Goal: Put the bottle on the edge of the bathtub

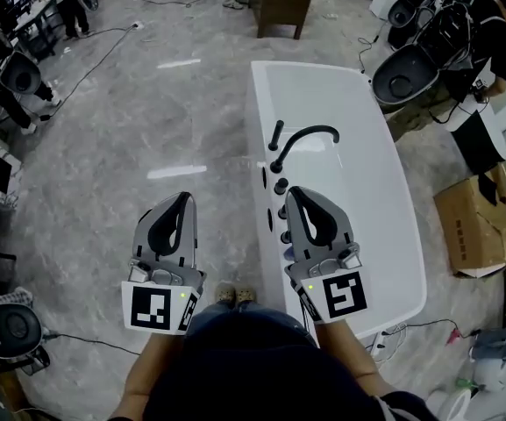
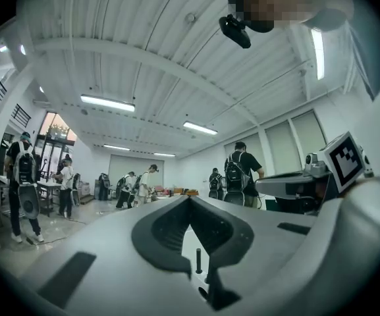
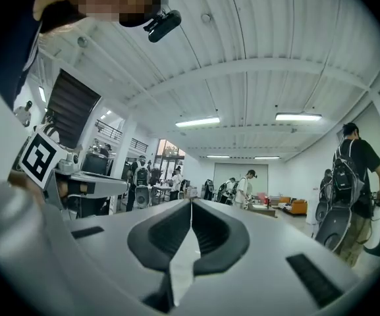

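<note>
Obs., near to far.

Both tools are held level in front of us, side by side. The marker cubes (image 1: 158, 308) at their backs carry black-and-white square patterns only, with no words.

The left gripper (image 1: 185, 198) is over the floor (image 1: 147, 130). Its fingers (image 2: 170, 226) meet at the tips and hold nothing; the slit lower down shows only white tub and a black fitting.

The right gripper (image 1: 293, 191) is over the near edge of the bathtub (image 1: 384, 191). Its fingers (image 3: 216, 232) are pressed together and also hold nothing.

We see the bottle in no view, neither held nor on the tub rim, so we cannot place it. We judge this raised, closed, idle pose to be a rest position, not a carry.

Along the rim stand a curved black tap (image 1: 310, 137) and a row of black knobs (image 1: 281, 186), so free rim lies beyond them.

Further right is a cardboard box (image 1: 476, 222); any print on it is probably too small to read. People with similar gear stand at the room's edges.
</note>
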A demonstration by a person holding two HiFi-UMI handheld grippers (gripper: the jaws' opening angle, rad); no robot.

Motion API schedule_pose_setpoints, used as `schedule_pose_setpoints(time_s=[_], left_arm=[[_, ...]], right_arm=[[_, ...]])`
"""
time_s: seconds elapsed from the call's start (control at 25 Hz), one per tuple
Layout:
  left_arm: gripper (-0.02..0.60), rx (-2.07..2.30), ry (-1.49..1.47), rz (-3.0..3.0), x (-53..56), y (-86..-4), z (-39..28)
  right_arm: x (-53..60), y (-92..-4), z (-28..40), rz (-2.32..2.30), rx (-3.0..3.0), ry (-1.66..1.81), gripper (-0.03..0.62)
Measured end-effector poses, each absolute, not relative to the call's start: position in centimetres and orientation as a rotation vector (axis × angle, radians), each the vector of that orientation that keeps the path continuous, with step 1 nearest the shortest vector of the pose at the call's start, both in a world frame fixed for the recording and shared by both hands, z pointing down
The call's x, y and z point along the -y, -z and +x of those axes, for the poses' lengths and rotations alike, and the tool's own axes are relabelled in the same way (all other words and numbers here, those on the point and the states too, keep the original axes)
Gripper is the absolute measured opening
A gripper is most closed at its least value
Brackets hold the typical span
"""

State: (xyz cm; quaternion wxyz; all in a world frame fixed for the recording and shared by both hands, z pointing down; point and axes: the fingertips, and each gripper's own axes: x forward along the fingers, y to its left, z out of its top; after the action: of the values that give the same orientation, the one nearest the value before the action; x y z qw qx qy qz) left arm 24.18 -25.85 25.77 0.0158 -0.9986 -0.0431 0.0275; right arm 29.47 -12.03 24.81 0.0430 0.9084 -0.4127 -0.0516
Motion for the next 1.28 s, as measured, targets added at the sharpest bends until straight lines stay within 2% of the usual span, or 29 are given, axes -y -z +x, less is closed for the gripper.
schedule_pose_setpoints(time_s=[0.2,1.28], left_arm=[[0.023,0.089,-0.121,-3.096,26.5,-24.0,23.3],[0.023,0.164,-0.13,-3.095,24.9,-24.7,22.2]], right_arm=[[12.9,-23.0,28.6,2.763,1.286,0.222,0.031],[11.2,-25.2,27.6,2.794,1.206,0.154,0.028]])
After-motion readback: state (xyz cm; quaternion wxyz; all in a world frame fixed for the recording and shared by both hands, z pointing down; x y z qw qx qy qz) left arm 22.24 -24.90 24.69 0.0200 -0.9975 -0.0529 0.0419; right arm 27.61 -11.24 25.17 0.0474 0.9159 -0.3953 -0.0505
